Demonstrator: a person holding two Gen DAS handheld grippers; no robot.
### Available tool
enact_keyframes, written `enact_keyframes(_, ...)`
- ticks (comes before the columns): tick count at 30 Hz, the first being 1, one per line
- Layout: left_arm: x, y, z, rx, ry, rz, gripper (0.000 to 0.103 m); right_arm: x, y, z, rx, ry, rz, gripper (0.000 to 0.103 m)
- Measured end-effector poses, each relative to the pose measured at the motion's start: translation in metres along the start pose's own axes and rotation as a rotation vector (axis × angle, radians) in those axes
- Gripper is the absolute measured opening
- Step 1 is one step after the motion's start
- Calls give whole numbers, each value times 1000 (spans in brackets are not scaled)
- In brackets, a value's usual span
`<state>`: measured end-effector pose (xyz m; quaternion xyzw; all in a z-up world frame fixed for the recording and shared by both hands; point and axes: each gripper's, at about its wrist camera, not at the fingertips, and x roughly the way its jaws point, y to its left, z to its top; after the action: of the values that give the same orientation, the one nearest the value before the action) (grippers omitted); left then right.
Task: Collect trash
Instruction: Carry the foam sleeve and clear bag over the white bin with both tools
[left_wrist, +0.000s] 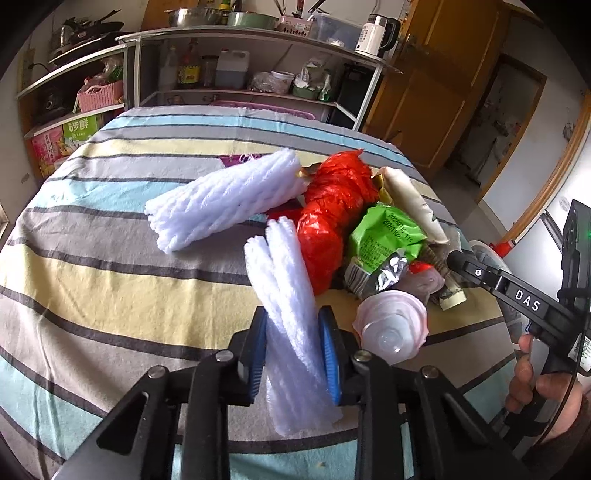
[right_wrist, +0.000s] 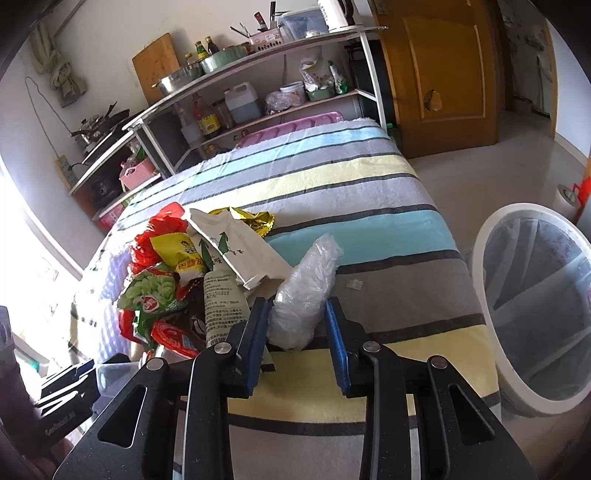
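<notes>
A trash pile lies on the striped cloth table (left_wrist: 110, 266): a red plastic bag (left_wrist: 332, 214), a green snack wrapper (left_wrist: 384, 236), a cream pouch (left_wrist: 410, 203), a clear cup (left_wrist: 391, 325) and a white foam net sleeve (left_wrist: 225, 199). My left gripper (left_wrist: 293, 350) is shut on a second white foam net sleeve (left_wrist: 288, 295). My right gripper (right_wrist: 297, 325) is shut on a crumpled clear plastic bag (right_wrist: 306, 291), just right of the pile (right_wrist: 177, 280). A white trash bin (right_wrist: 532, 306) with a liner stands right of the table.
Metal shelves (left_wrist: 236, 62) with bottles, bowls and a kettle stand behind the table. A wooden door (right_wrist: 443, 74) is at the back right. The right gripper's body (left_wrist: 517, 295) shows at the right of the left wrist view.
</notes>
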<state>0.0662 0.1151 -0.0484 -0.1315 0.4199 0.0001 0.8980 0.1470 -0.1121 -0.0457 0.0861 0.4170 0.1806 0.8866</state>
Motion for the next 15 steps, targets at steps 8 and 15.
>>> enact_keyframes(8, -30, -11, 9, 56, -75, 0, 27, -35, 3, -7, -14, -65, 11, 32)
enact_keyframes(15, -43, -48, 26, 154, -114, -67, 28, -77, -16, -8, -1, -138, -15, 32)
